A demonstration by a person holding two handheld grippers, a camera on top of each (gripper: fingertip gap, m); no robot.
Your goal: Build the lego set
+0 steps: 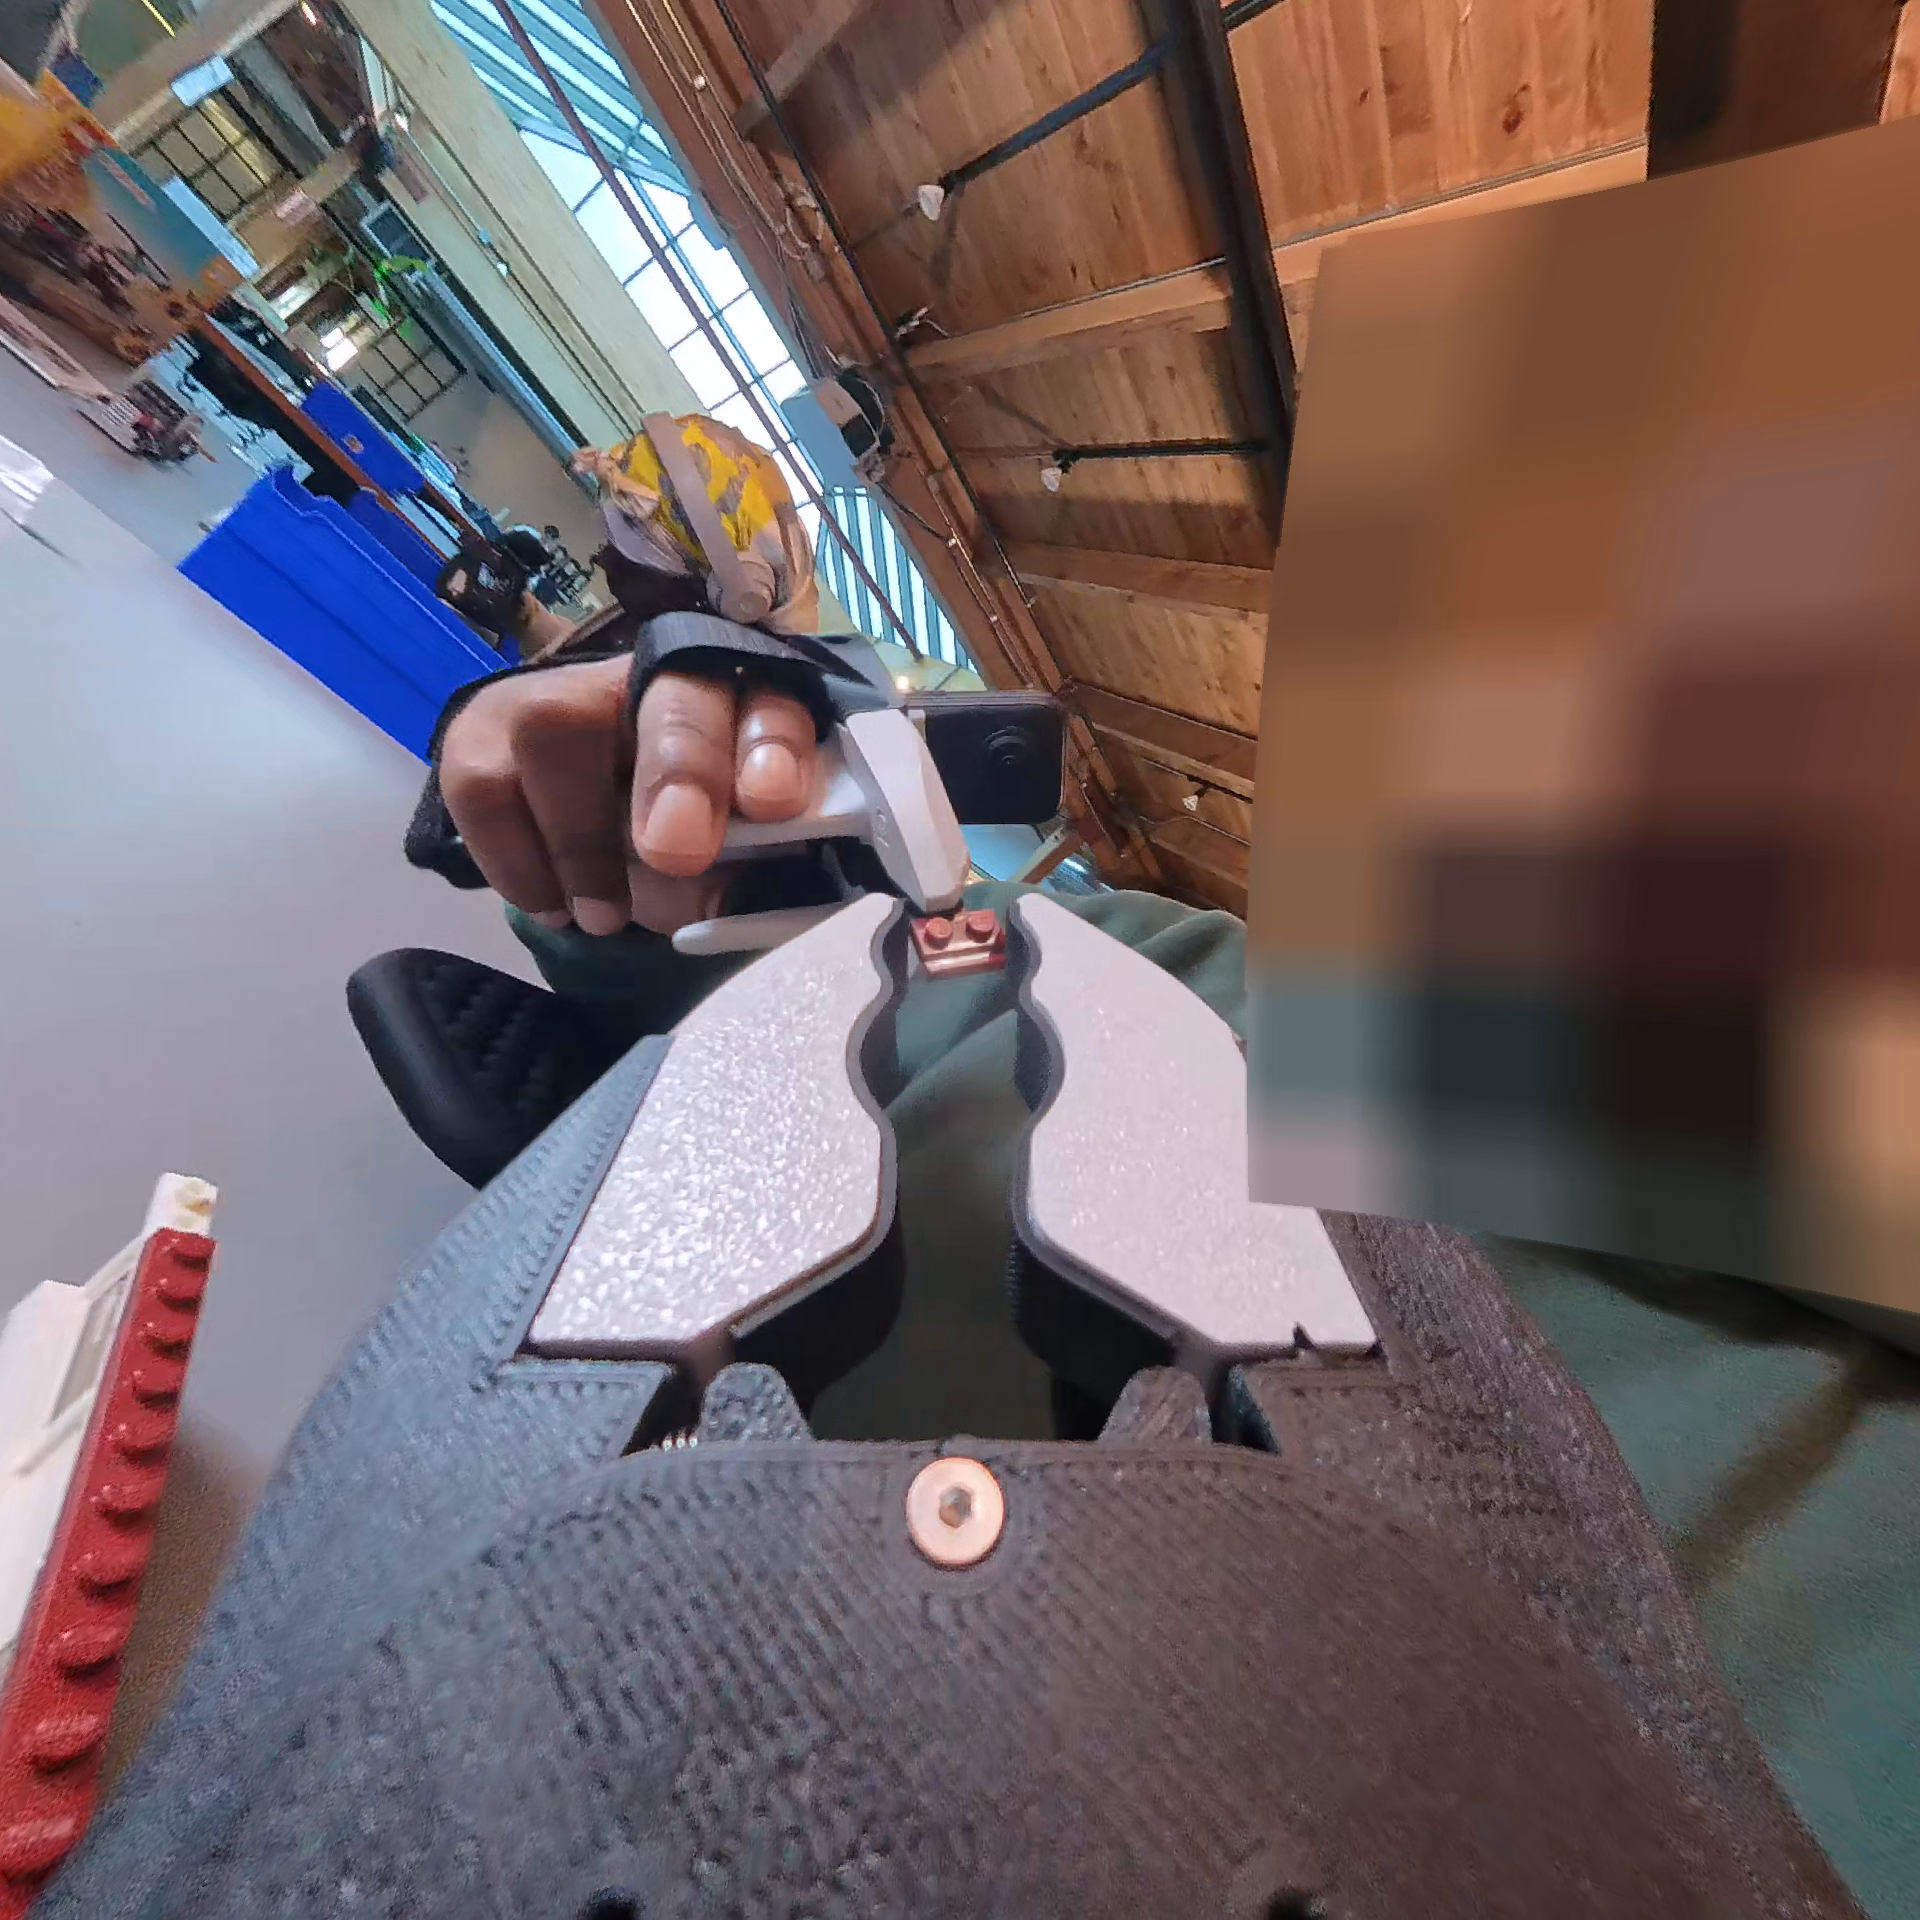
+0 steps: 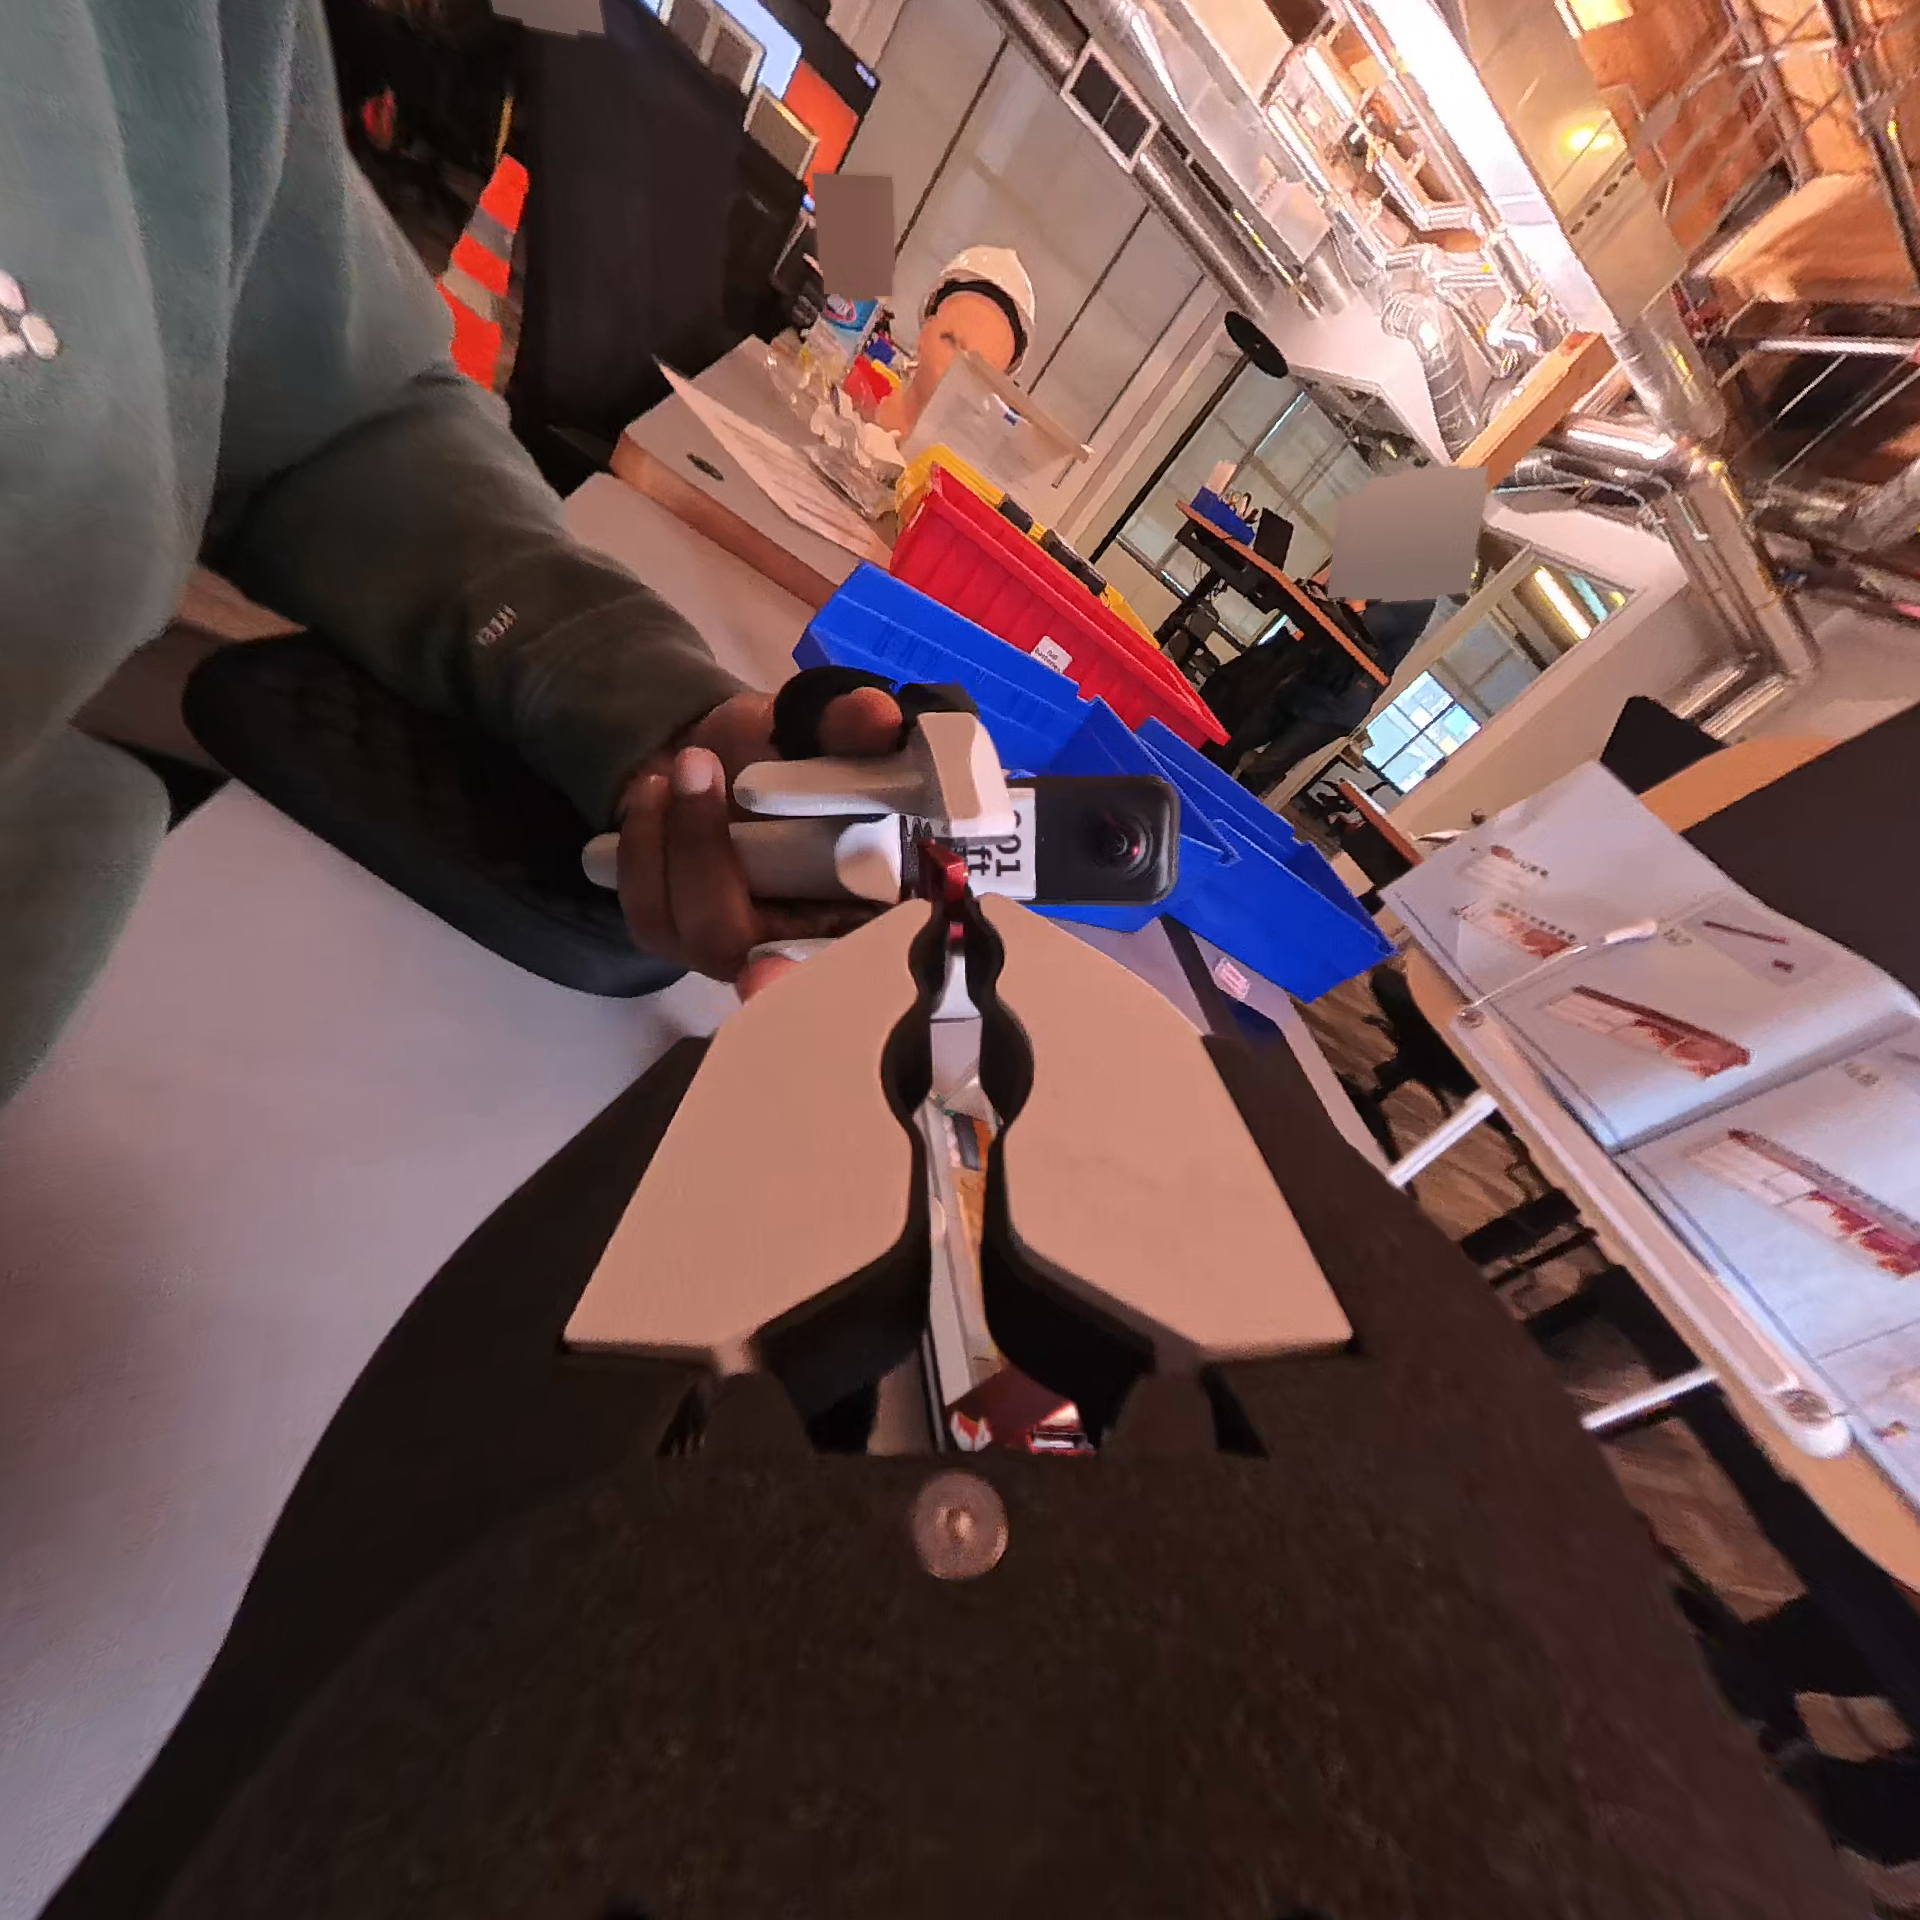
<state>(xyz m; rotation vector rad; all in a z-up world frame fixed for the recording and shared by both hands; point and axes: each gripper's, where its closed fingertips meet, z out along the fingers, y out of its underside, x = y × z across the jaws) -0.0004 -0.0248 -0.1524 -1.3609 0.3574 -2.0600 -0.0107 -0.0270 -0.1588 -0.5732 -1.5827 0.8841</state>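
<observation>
**Closely met: two tongs on one small dark red brick**

Nearest the left camera, the left tongs (image 1: 954,906) stand narrow, and a small dark red studded brick (image 1: 964,951) fills the gap between their tips. Whether the pads press on it or only flank it cannot be told. It is held in the air in front of the person's green sweatshirt (image 1: 1039,1091), not on the worktop (image 1: 156,831). From above, the right tongs (image 2: 954,914) come tip to tip, nearly closed, pinching one thin edge of the same brick. A hand (image 1: 582,790) squeezes their trigger.

Likely risks: the brick is tiny and the right tongs grip only its rim, so a slight twist or loosening could make it pivot or drop into the lap. If both tongs pull at different angles, it could snap free. The tips could also knock together.

At lower left, a red studded strip (image 1: 104,1507) lies along a white build.

Writing: a white label with black characters sits on the left tool's camera (image 2: 1013,847). The sleeve (image 2: 468,582) carries small lettering. Farther off, blue bins (image 2: 1195,810) and a red bin (image 2: 1018,582) bear small stickers. Printed instruction pages (image 2: 1662,987) show red builds, their text too small to read.
</observation>
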